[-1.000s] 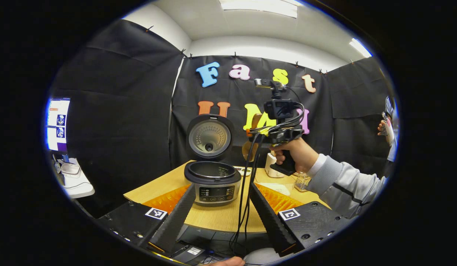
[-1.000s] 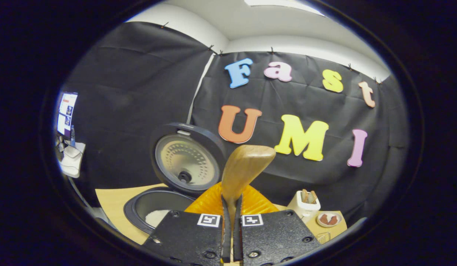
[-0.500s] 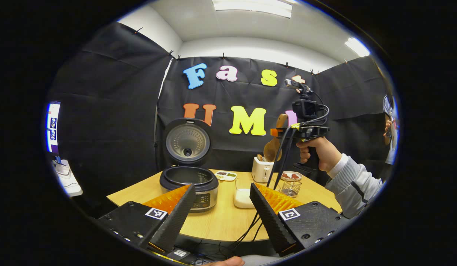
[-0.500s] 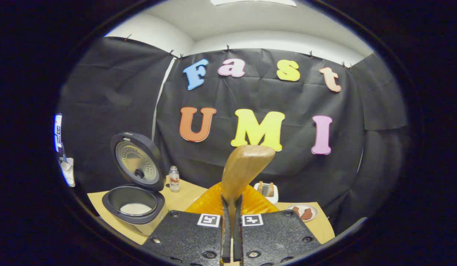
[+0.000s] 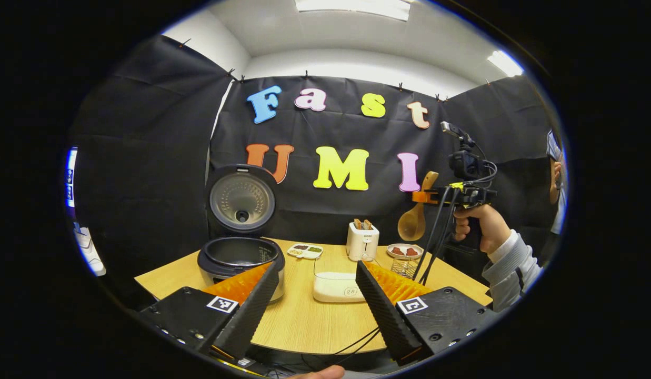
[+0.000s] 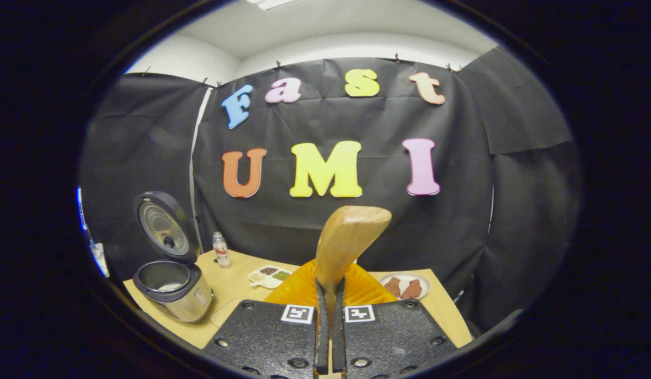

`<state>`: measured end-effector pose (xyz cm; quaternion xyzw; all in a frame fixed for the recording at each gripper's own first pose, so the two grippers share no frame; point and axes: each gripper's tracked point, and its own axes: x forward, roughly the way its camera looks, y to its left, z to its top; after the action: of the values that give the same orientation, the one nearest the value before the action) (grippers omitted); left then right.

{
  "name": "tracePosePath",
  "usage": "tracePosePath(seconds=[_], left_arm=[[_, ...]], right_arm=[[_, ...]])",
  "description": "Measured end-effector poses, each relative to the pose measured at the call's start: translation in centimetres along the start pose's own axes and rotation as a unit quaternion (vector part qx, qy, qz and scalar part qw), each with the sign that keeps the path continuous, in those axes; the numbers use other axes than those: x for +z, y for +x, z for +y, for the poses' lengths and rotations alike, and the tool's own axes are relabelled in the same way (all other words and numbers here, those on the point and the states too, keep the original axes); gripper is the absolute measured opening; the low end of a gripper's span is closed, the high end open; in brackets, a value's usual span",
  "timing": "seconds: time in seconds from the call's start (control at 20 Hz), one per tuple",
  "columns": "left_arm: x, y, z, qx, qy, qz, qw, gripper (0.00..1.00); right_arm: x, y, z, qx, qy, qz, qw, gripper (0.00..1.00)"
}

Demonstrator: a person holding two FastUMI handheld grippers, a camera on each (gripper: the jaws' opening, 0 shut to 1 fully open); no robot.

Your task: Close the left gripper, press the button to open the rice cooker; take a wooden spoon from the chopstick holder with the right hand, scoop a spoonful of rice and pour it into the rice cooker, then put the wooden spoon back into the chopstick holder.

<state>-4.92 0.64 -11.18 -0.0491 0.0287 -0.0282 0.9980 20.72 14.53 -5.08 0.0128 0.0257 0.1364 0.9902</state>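
Observation:
The rice cooker [image 5: 240, 258] stands open at the table's left, its lid [image 5: 242, 197] upright. At the right, above the table's edge, a hand holds my right gripper [image 5: 423, 197], shut on a wooden spoon [image 5: 412, 223] whose bowl hangs down. In the right gripper view the spoon's handle [image 6: 350, 237] sticks up from my shut right gripper [image 6: 329, 287], and the cooker [image 6: 172, 284] sits far to the left with white rice inside. My left gripper [image 5: 314, 302] is open and holds nothing, low over the table's near edge. A small see-through holder [image 5: 406, 267] stands below the spoon.
On the wooden table [image 5: 304, 321] are a shallow container of white rice [image 5: 338, 287], a white toaster [image 5: 362, 241], a sectioned dish [image 5: 304, 251] and a plate of reddish pieces [image 5: 404, 251]. A small bottle [image 6: 220, 250] stands behind the cooker. Cables hang from the right gripper.
The right gripper has carried the spoon rightward, away from the cooker, to the table's right side. The left gripper's view has swung right and it stays open.

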Motion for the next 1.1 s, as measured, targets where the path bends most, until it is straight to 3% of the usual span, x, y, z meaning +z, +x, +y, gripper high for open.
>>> tracePosePath(seconds=[0.2,0.25,0.3,0.6,0.95,1.05,1.1], left_arm=[[-0.1,1.4,-0.7,0.004,0.003,-0.003,1.0,0.94],[0.0,1.7,-0.9,0.005,0.006,-0.005,1.0,0.94],[0.1,2.0,-0.9,0.006,0.009,-0.006,1.0,0.94],[-0.5,3.3,-1.3,0.012,0.011,0.003,1.0,0.94],[-1.2,4.1,-1.0,0.018,0.015,0.014,1.0,0.94],[-1.4,4.4,-0.8,0.02,0.014,0.016,1.0,0.94],[-1.4,4.5,-0.8,0.019,0.01,0.017,1.0,0.95]], right_arm=[[-3.6,2.1,-3.3,-0.007,0.021,0.021,1.0,0.08],[-4.3,2.6,-3.8,-0.006,0.025,0.023,0.999,0.12],[-5.1,3.2,-4.3,-0.005,0.03,0.026,0.999,0.08],[-9.7,6.6,-7.4,-0.021,0.052,0.049,0.997,0.08],[-14.8,9.0,-7.9,-0.006,0.09,0.102,0.991,0.09],[-15.7,9.5,-8.1,-0.002,0.092,0.117,0.989,0.14],[-15.8,9.6,-9.0,-0.017,0.088,0.12,0.989,0.2]])
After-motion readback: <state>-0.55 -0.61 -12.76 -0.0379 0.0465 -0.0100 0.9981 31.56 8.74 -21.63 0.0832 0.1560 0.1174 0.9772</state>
